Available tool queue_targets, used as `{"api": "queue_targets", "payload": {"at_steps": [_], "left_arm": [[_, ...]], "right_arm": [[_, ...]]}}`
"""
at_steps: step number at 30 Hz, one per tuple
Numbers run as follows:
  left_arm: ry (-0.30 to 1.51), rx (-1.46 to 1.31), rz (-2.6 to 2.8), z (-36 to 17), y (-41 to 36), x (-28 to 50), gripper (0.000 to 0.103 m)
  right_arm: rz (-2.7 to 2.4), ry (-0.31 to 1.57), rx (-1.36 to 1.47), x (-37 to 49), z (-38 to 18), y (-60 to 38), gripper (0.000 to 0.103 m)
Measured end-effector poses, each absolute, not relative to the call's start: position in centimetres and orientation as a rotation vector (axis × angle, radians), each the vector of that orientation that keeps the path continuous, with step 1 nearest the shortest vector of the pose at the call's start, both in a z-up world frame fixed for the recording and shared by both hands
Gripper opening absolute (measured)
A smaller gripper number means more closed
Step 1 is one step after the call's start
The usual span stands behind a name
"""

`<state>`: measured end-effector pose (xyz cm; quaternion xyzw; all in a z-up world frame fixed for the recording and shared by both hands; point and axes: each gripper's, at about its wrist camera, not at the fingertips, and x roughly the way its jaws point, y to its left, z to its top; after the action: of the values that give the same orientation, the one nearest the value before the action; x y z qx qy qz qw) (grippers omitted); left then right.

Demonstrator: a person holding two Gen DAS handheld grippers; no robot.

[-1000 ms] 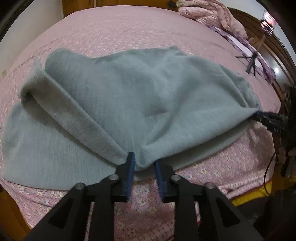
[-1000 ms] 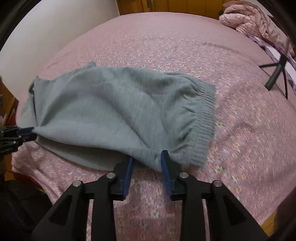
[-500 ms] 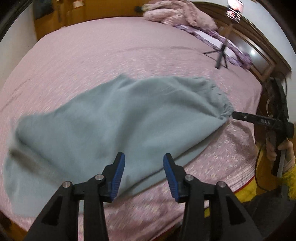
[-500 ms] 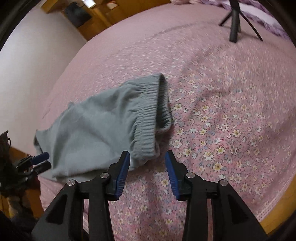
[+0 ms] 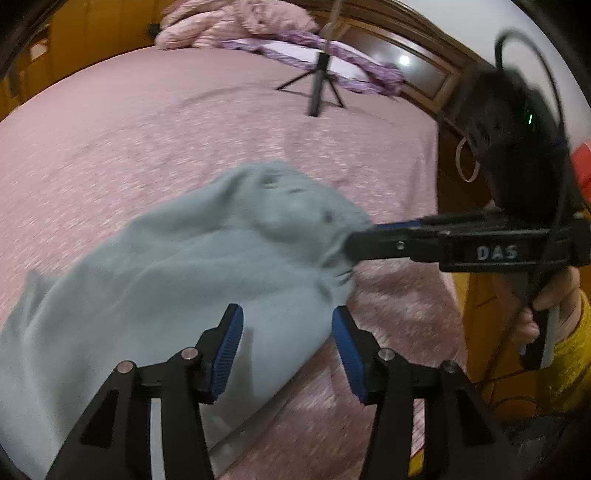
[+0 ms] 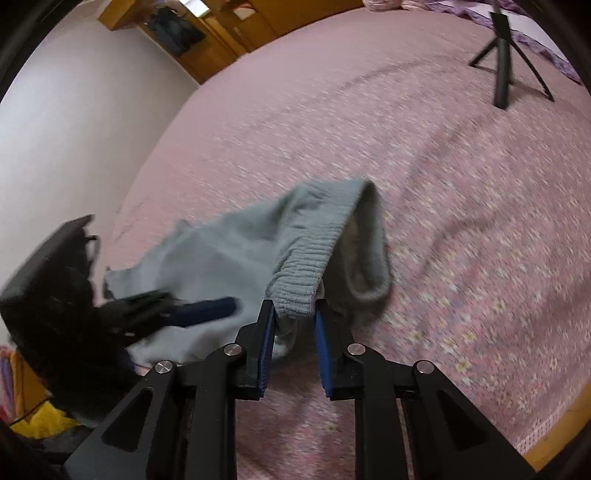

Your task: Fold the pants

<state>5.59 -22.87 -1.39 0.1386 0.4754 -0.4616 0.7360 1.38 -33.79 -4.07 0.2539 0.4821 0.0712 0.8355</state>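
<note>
Tripod point(image 6: 503, 55) far; bedspread point(image 6: 461, 155) open.

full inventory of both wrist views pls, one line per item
grey knit pants: 1, grey, crumpled on the bed near its edge
pink floral bedsheet: 1, pink, covers the bed
black tripod: 1, black, stands on the far part of the bed
pink quilted blanket: 1, pink, bunched at the head of the bed
wooden headboard: 1, brown, behind the bed
left gripper: 1, black, blue fingers, open over the pants
right gripper: 1, black, blue fingers, around the ribbed waistband
</note>
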Motion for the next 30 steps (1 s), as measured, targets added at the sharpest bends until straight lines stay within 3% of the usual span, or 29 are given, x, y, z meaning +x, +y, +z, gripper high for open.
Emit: {"api": "queue_targets", "payload": {"at_steps": [7,9,10,11,13,19,27,28,29,30], "left_arm": [[0.948,0.382,-1.009,-1.6,-26.5,5.8,0.054],[0.893,0.403,-0.961,-1.6,-27.0,6.4,0.039],[0.902,0.395,-0.955,-1.7,-27.0,6.8,0.012],[0.931,0.362,-0.945,-1.8,-26.7,7.5,0.008],[0.967,0.262,-0.928,-1.7,-25.7,8.9,0.007],[1.009,0.076,-0.865,-0.7,-22.9,12.2,0.006],[0.978,0.047,-0.855,1.1,-22.3,12.5,0.006],[0.975,0.042,-0.854,1.2,-22.2,12.5,0.006],[0.970,0.036,-0.851,1.4,-22.2,12.5,0.006],[0.964,0.030,-0.849,1.6,-22.1,12.5,0.006]], "right_arm": [[0.210,1.002,0.519,2.4,-2.8,-33.0,0.022],[0.193,0.989,0.528,2.5,-2.6,-33.3,0.024],[0.187,0.979,0.540,2.2,-2.6,-33.8,0.025],[0.172,0.974,0.544,1.8,-2.6,-34.3,0.029],[0.108,0.976,0.513,1.2,-2.9,-35.3,0.035],[0.116,1.071,0.242,1.7,-4.8,-34.5,0.035],[0.226,1.113,-0.121,3.7,-5.8,-30.8,0.035],[0.240,1.141,-0.129,4.3,-6.1,-30.8,0.032],[0.232,1.173,-0.130,4.7,-6.4,-30.8,0.015],[0.207,1.203,-0.134,5.1,-6.3,-30.7,0.009]]}}
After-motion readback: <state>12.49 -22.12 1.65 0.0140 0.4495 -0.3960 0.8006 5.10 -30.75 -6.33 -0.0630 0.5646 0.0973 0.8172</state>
